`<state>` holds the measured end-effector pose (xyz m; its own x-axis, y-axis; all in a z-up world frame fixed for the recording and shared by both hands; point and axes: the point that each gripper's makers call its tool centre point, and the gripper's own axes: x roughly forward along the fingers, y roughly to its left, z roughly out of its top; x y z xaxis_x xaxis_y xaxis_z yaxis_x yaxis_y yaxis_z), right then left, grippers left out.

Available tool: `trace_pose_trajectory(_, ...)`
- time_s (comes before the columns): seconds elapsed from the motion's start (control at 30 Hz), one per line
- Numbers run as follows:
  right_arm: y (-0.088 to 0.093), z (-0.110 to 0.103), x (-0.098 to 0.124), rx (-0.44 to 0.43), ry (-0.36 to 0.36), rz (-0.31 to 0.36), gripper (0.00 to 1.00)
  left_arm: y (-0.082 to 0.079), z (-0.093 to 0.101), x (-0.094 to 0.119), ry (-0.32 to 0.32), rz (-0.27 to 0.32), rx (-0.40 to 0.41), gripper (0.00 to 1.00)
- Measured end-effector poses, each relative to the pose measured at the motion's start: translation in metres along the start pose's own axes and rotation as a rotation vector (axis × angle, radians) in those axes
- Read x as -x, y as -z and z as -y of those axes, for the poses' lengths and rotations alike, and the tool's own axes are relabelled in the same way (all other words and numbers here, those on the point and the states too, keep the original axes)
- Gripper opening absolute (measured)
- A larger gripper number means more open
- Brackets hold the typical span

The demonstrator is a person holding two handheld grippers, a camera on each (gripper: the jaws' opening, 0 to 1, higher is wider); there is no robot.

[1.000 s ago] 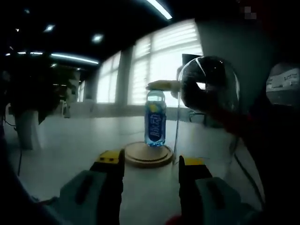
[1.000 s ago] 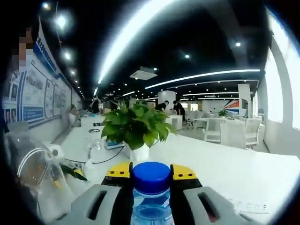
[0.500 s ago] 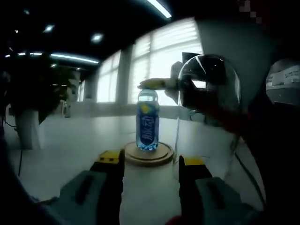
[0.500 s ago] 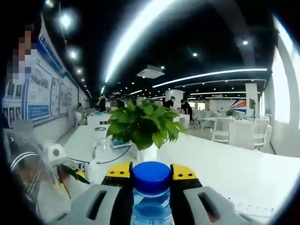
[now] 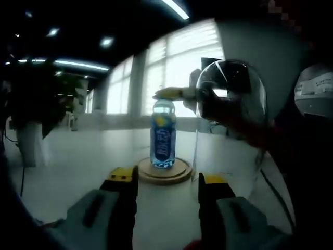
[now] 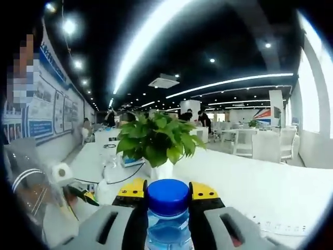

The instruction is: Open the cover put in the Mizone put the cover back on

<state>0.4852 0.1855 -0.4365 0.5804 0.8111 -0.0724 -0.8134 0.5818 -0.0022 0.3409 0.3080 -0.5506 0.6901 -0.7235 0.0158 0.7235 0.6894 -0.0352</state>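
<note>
White worktop [image 5: 78, 156]: Mizone bottle [image 5: 163, 134] is clamped by right hand-held gripper [image 6: 167, 195] over wooden base [image 5: 164, 171]; glass cover [image 5: 229, 120] is seen raised beside; left hand-held gripper [image 5: 162, 182] is spread, empty.

bottle label [image 5: 163, 144] and wall posters [image 6: 48, 113] illegible

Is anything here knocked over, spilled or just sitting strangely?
Nothing is spilled or damaged. The Mizone bottle stands upright on the round wooden base, gripped at its neck by the right gripper. The clear glass cover is simply set aside, right of the base.
</note>
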Motion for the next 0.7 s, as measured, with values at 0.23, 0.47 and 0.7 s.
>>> trace_pose_trajectory(0.23, -0.0011, 0.0006, -0.0019, 0.012, 0.017, -0.002, 0.24, -0.0004, -0.0007, 0.0007, -0.004, 0.000, -0.004, 0.38)
trace_pose_trajectory(0.47, -0.0003, 0.0012, -0.0012, 0.005, 0.010, 0.000, 0.24, -0.0019, -0.0002, 0.0012, -0.001, 0.005, -0.006, 0.38)
trace_pose_trajectory(0.7, -0.0011, 0.0048, -0.0026, -0.002, 0.001, 0.010, 0.24, -0.0032, 0.0001, 0.0013, 0.000, 0.009, -0.005, 0.38)
